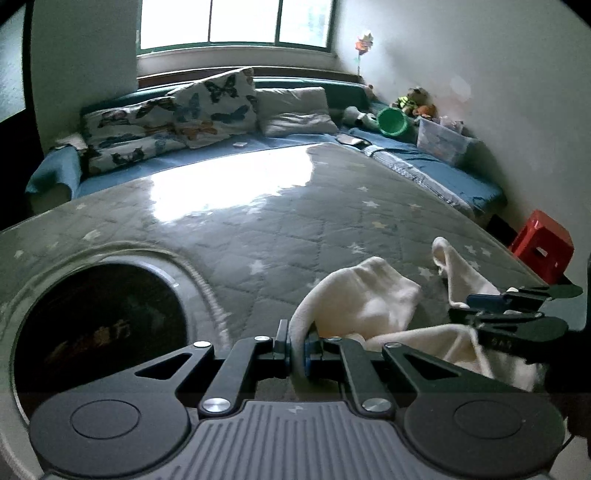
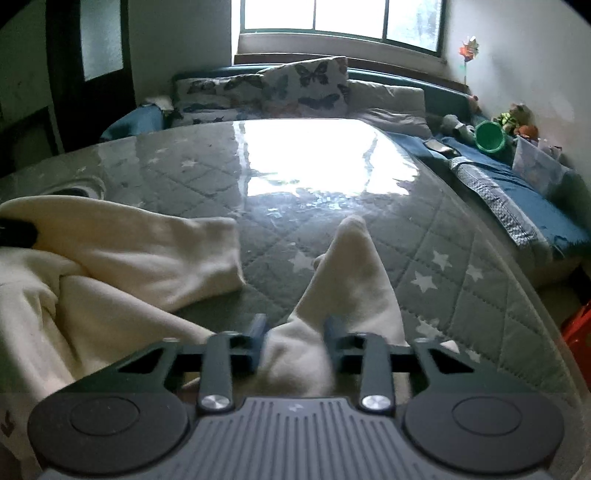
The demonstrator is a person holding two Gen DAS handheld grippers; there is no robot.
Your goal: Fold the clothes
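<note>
Our left gripper, low in the centre of its own view, has its fingers pinched nearly together on a thin edge of the cream garment, which rises between them and drapes away toward the right of the frame. We judge this a hold meant to keep one corner or hem fixed while the other side is taken up.

Our right gripper, low and central in its view, has its fingers on either side of a thick bunched ridge of the same cloth. The gap there is moderate, and we cannot tell whether the pads press the fabric or only flank it. In the left view this gripper sits at the right edge, among the cloth. Holding two points side by side looks to us like preparation for lifting and spreading the garment before a fold.

Both grippers tilt downward toward the bed, side by side and close together.

The garment lies crumpled on the grey star-quilted mattress, at the lower left and centre of the right view, with a sleeve-like flap stretched toward the middle and another peak pointing up the frame. Folding appears barely begun.

Farther off, in the upper part, we see butterfly pillows under the window.
</note>
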